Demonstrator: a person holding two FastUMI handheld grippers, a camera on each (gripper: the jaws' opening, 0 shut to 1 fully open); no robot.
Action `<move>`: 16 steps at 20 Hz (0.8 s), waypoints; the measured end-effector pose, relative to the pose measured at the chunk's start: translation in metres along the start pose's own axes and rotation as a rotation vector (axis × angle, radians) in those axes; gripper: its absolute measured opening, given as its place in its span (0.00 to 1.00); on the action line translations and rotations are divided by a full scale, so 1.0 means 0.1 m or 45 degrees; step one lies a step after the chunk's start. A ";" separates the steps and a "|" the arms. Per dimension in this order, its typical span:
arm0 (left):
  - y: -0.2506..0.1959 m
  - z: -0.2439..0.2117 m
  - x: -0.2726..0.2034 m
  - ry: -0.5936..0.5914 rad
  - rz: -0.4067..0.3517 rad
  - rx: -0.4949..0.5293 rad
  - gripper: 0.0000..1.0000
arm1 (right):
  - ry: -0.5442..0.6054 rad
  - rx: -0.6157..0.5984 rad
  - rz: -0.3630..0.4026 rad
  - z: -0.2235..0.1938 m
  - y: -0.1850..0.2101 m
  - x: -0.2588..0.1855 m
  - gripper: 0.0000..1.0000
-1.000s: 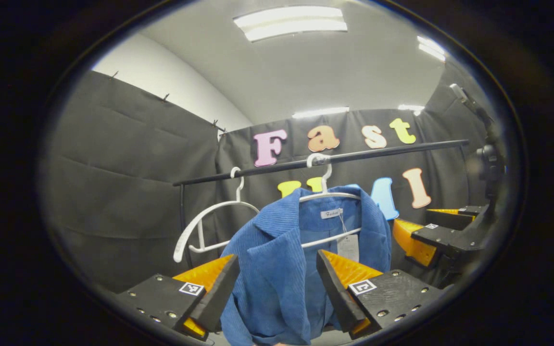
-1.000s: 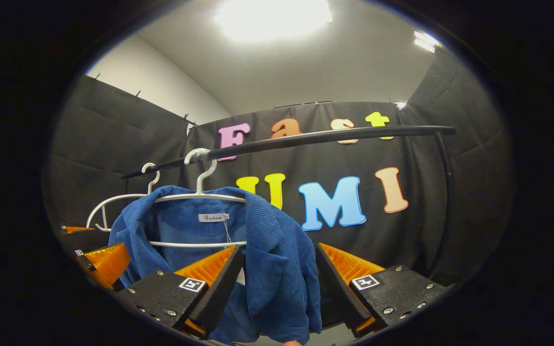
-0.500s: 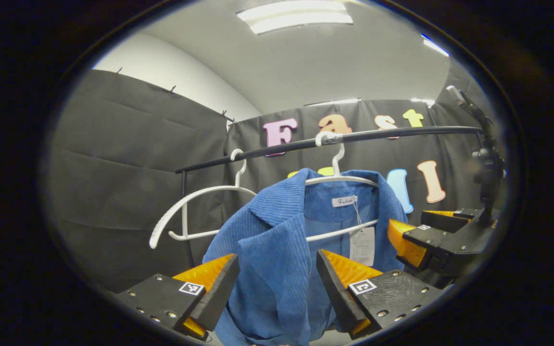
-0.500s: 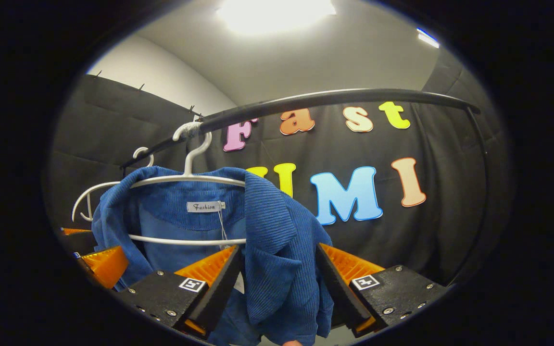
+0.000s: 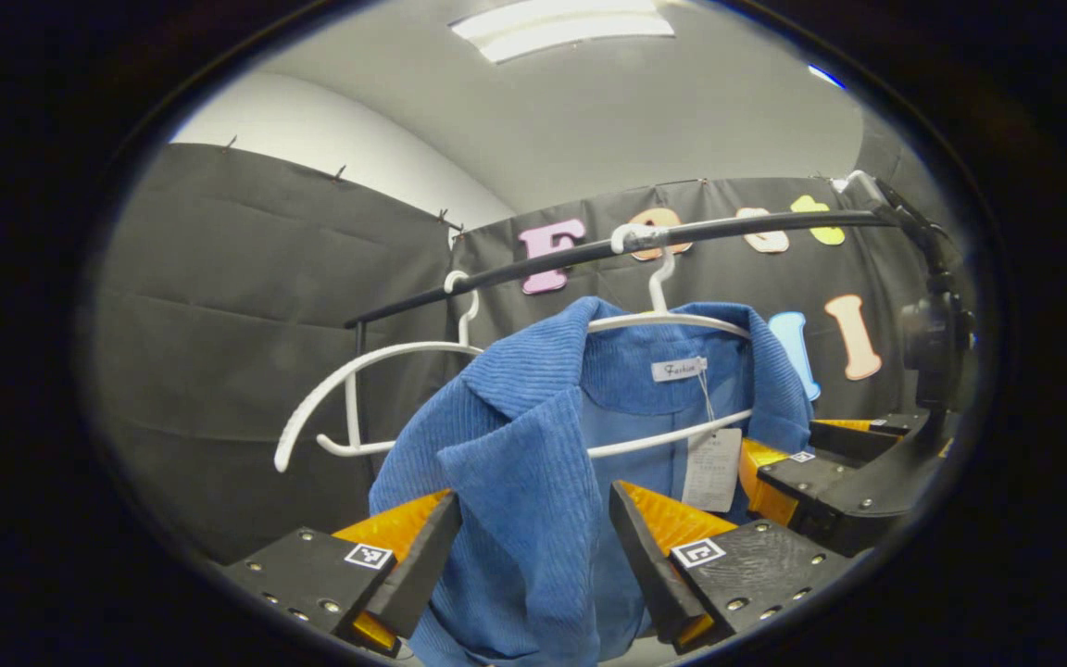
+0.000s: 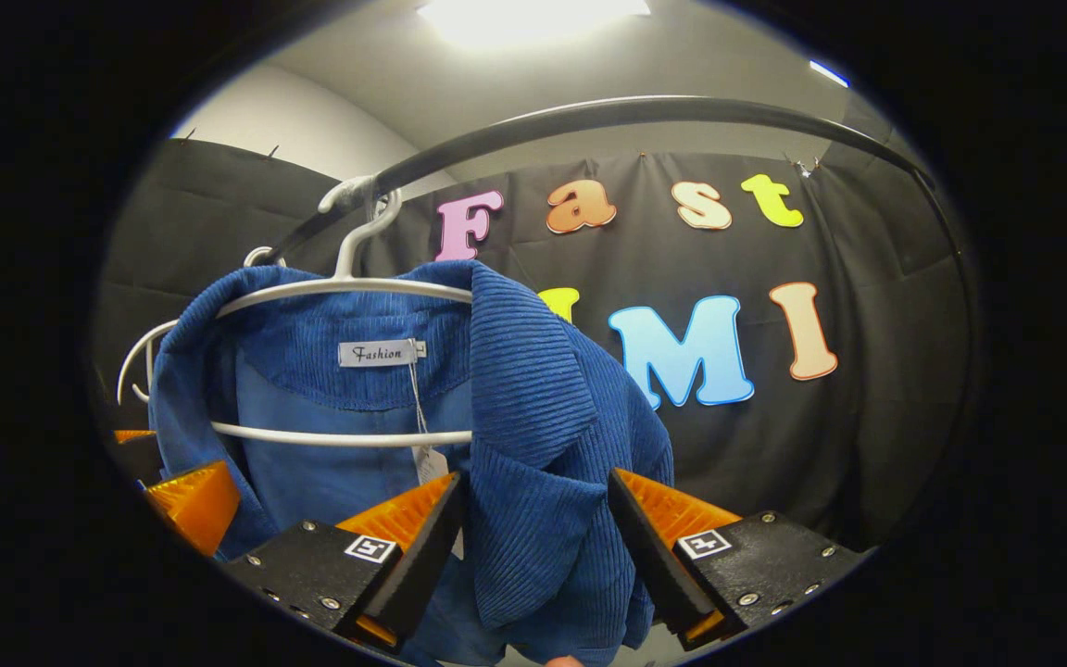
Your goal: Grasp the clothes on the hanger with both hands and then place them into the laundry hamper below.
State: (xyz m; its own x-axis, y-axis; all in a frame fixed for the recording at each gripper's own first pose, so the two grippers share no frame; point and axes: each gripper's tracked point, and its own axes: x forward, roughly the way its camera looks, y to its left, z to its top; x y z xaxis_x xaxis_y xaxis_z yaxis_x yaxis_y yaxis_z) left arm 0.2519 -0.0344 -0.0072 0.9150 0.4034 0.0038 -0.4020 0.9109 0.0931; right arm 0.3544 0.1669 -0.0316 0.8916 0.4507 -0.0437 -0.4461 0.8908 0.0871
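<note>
Black cloth walls enclose the booth, with a dark rail (image 6: 645, 111) overhead. Ahead of both tools, the blue jacket (image 5: 533, 463) hangs on its white hanger (image 6: 348, 287) from that rail; an empty hanger (image 5: 357, 371) hangs beside it. The left gripper (image 5: 529, 565) straddles one lapel, jaws wide, fingers apparently not pressing. The right gripper (image 6: 533, 556) likewise straddles the other lapel. Judged progress: approach complete; clamping, lifting off and lowering to the hamper remain.

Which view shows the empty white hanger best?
The left gripper view: the empty hanger hangs fully visible beside the blue jacket. In the right gripper view, the jacket hides most of it.
</note>
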 end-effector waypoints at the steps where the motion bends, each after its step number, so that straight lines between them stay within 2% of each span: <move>1: 0.01 -0.02 0.00 0.002 0.008 0.000 0.92 | 0.003 -0.009 -0.009 -0.04 0.00 0.04 0.94; 5: 0.04 -0.09 0.01 0.024 0.030 0.009 0.91 | 0.020 -0.019 -0.018 -0.11 -0.01 0.08 0.90; 6: 0.05 -0.09 0.02 0.025 0.043 0.022 0.89 | 0.023 -0.020 -0.021 -0.13 -0.01 0.10 0.85; 7: 0.08 -0.10 0.03 0.025 0.055 0.033 0.83 | 0.031 -0.024 -0.026 -0.15 -0.02 0.13 0.74; 8: 0.07 -0.12 0.04 0.031 0.048 0.040 0.76 | 0.039 -0.027 -0.027 -0.16 -0.04 0.16 0.67; 11: 0.04 -0.10 0.02 0.030 -0.002 0.042 0.54 | 0.038 -0.046 -0.016 -0.13 -0.04 0.15 0.27; 13: 0.01 -0.06 -0.02 0.027 -0.046 0.033 0.36 | 0.004 -0.057 -0.004 -0.07 -0.02 0.11 0.07; 14: 0.12 -0.04 -0.06 0.020 -0.004 0.048 0.27 | -0.020 -0.079 -0.003 -0.02 -0.02 0.09 0.05; 15: 0.20 -0.06 0.02 0.006 0.022 0.064 0.05 | -0.051 -0.106 0.002 0.02 -0.03 0.06 0.02; 16: 0.14 -0.01 -0.04 -0.005 -0.004 0.049 0.03 | -0.084 -0.123 0.004 0.09 -0.04 0.04 0.02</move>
State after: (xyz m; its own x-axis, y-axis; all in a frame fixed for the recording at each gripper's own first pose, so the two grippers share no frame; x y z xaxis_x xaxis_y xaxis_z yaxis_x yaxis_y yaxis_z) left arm 0.2423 -0.0233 -0.0071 0.9163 0.4003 0.0075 -0.3978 0.9080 0.1314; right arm 0.3606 0.1643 -0.0232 0.8919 0.4518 0.0221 -0.4517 0.8921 -0.0090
